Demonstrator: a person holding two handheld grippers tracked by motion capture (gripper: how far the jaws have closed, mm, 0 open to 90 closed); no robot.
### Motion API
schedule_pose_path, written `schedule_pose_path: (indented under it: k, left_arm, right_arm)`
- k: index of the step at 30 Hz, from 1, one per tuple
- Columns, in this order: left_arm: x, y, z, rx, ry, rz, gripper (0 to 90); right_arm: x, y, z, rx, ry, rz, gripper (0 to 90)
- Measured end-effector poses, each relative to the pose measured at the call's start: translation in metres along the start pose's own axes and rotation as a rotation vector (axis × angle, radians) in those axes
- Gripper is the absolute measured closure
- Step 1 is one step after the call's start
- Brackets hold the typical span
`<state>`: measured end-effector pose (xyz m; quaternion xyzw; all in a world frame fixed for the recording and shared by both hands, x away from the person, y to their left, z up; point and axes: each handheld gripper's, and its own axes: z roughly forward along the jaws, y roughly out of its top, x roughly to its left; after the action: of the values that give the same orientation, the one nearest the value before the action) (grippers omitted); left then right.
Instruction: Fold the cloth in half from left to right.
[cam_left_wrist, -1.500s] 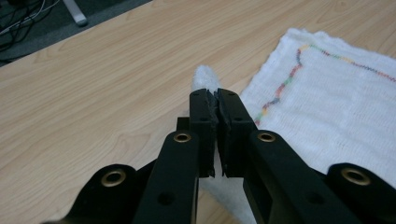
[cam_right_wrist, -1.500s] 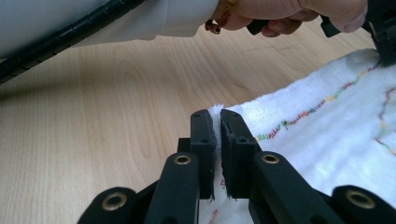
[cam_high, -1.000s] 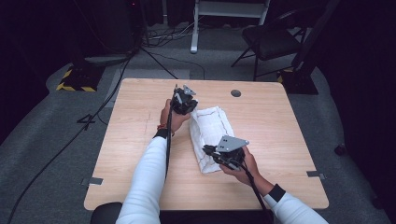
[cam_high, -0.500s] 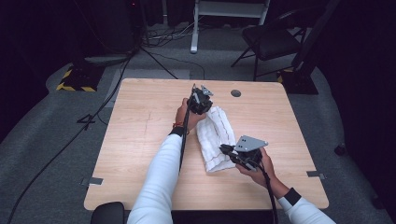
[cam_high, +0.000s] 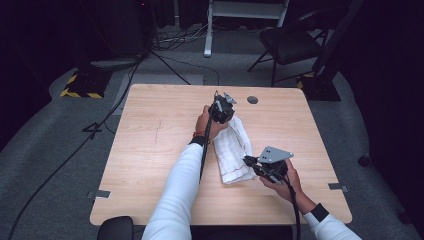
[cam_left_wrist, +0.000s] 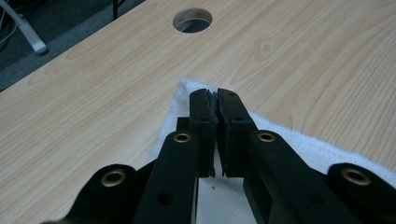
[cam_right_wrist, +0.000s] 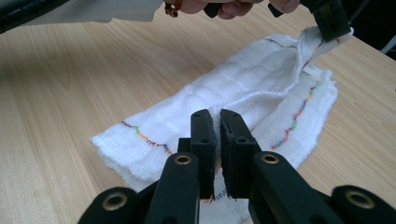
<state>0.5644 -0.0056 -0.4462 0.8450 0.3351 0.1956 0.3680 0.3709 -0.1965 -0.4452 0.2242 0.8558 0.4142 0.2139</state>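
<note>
A: Where's the white cloth?

B: On the wooden desk, right of centre, folded and lying diagonally. The far end is lifted off the surface, the near end lies flat by the front-right area. Coloured stitching runs along its edges, seen in the right gripper view.

A: Left gripper?

B: At the cloth's far end, near the round cable hole. Jaws pressed together on a corner of the cloth. The left gripper view shows white fabric pinched between the pads with only a hairline slit. That corner is pulled up, and the fabric hangs from it in a fold.

A: Right gripper?

B: At the near end, low over the desk. Jaws narrow, nearly closed, with the cloth's edge at the tips. A thin sliver of fabric sits in the gap. Looks clamped on the cloth.

A: Hands?

B: Left arm in a white sleeve reaches forward across the desk. The right hand stays close to the front edge.
</note>
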Motion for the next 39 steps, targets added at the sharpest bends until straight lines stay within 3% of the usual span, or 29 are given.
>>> schedule_pose_path:
  k: [8, 22, 27, 30, 34, 37, 39]
  left_arm:
    - [-0.006, 0.000, 0.008, 0.004, 0.001, -0.003, 85.2]
    - [-0.017, -0.002, 0.027, 0.032, 0.009, -0.009, 84.1]
    - [-0.019, -0.002, 0.027, 0.021, 0.011, -0.021, 78.7]
    - [-0.020, 0.000, 0.024, 0.010, 0.008, -0.016, 74.8]
    - [-0.020, 0.001, 0.016, -0.002, 0.000, -0.002, 69.3]
    - [-0.019, 0.000, 0.009, -0.019, -0.032, -0.009, 64.0]
    - [-0.021, -0.005, 0.001, -0.022, -0.046, 0.003, 55.3]
  right_arm:
    - [-0.005, -0.013, 0.001, 0.050, -0.012, 0.002, 84.8]
    - [-0.010, -0.025, 0.007, 0.130, 0.009, 0.008, 84.7]
    - [-0.008, -0.026, 0.009, 0.170, 0.000, -0.028, 83.8]
    - [-0.009, -0.026, 0.010, 0.180, 0.002, -0.024, 82.4]
    - [-0.011, -0.027, 0.008, 0.183, -0.008, -0.015, 75.9]
    - [-0.015, -0.029, 0.006, 0.198, -0.026, -0.003, 68.5]
    - [-0.020, -0.032, 0.002, 0.198, -0.032, 0.027, 62.7]
